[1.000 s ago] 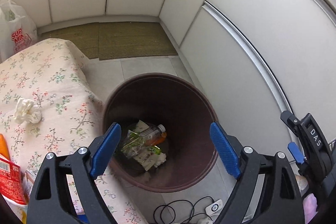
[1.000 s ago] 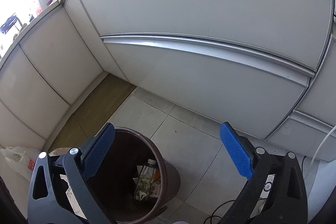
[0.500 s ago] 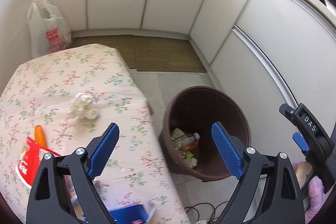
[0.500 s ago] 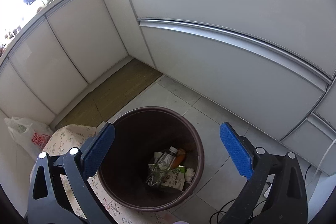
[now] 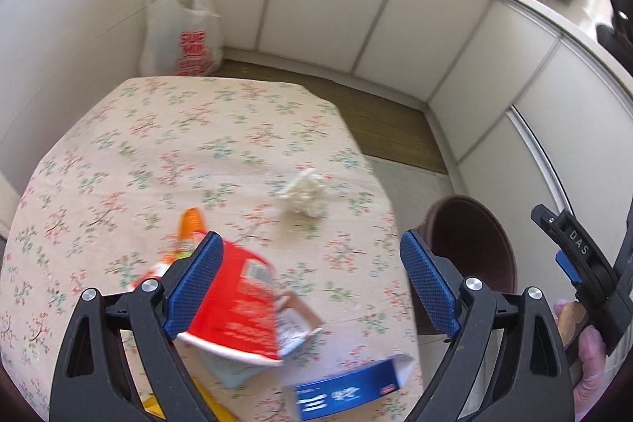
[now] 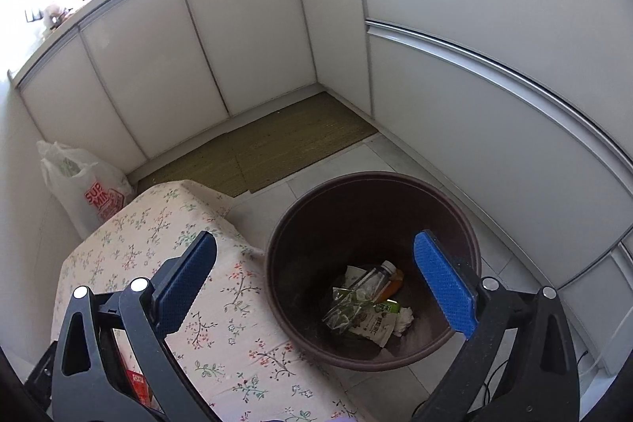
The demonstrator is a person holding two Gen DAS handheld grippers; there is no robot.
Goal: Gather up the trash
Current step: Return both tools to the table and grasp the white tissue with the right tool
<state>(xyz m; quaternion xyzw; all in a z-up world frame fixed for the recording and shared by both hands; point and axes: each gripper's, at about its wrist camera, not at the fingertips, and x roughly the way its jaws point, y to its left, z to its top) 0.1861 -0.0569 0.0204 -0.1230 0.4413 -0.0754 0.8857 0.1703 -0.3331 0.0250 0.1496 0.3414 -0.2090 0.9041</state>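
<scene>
My left gripper (image 5: 312,279) is open above a table with a floral cloth (image 5: 178,145). Below and between its fingers lies a crumpled red and white package (image 5: 237,307), not gripped. An orange object (image 5: 192,220) sticks out behind it, and a blue carton (image 5: 348,390) lies at the near edge. A crumpled white tissue (image 5: 306,194) rests farther out. My right gripper (image 6: 316,275) is open over the brown bin (image 6: 356,184) beside the table. Inside the bin lie a plastic bottle (image 6: 376,273) and wrappers (image 6: 372,321).
A white plastic bag with red print (image 5: 182,26) stands in the corner behind the table. A woven mat (image 6: 269,145) covers the floor along the white cabinets (image 6: 237,26). The right gripper's body and a gloved hand (image 5: 589,362) show at the left view's right edge.
Both grippers have swung left from the bin toward the table. The left view now looks down on the table's trash instead of into the bin. Both stayed open.
</scene>
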